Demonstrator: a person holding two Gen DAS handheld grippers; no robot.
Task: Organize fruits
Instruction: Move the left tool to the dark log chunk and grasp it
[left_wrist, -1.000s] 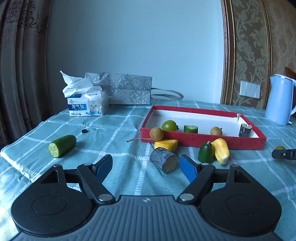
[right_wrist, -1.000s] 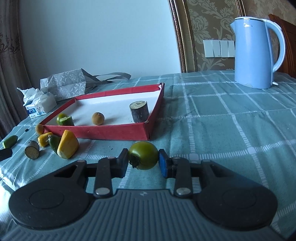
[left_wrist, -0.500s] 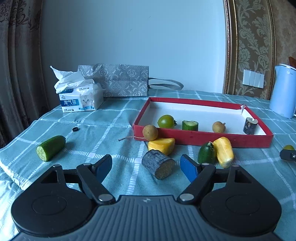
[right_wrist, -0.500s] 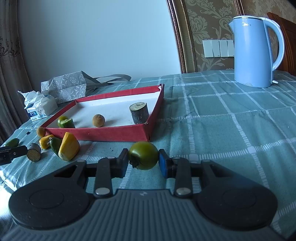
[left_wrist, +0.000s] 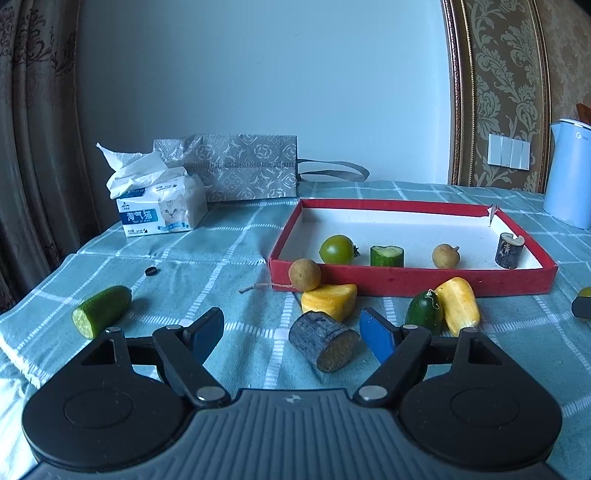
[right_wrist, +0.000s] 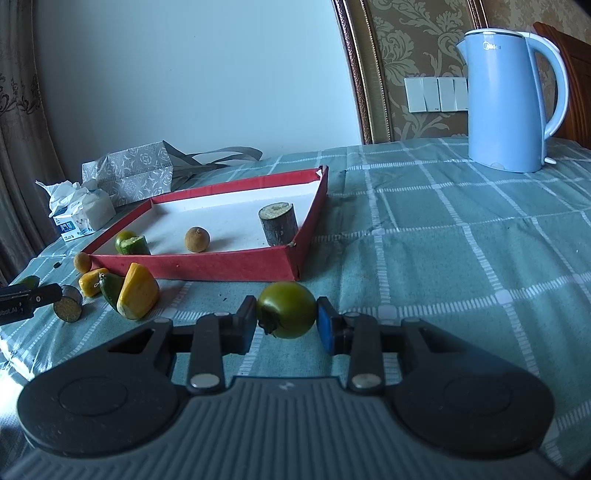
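My right gripper (right_wrist: 286, 323) is shut on a green tomato (right_wrist: 287, 309), held just above the cloth in front of the red tray's (right_wrist: 225, 264) near corner. The tray (left_wrist: 406, 282) holds a green tomato (left_wrist: 337, 249), a cucumber piece (left_wrist: 386, 256), a longan (left_wrist: 446, 256) and a dark sugarcane stub (left_wrist: 509, 251). My left gripper (left_wrist: 291, 336) is open; a sugarcane stub (left_wrist: 323, 345) lies between its fingers. Before the tray lie a longan (left_wrist: 304, 274), two yellow pieces (left_wrist: 328, 301) (left_wrist: 458, 304), a green fruit (left_wrist: 424, 312). A cucumber (left_wrist: 101, 311) lies at the left.
A tissue pack (left_wrist: 160, 206) and a grey paper bag (left_wrist: 240, 166) stand at the back left. A blue kettle (right_wrist: 511, 99) stands at the back right. A small black cap (left_wrist: 150, 271) lies on the checked tablecloth (right_wrist: 461, 240). The table's left edge is near the cucumber.
My left gripper has shifted left and slightly forward; the sugarcane stub now sits between its open fingers. My right gripper has stayed shut on the tomato and barely moved.
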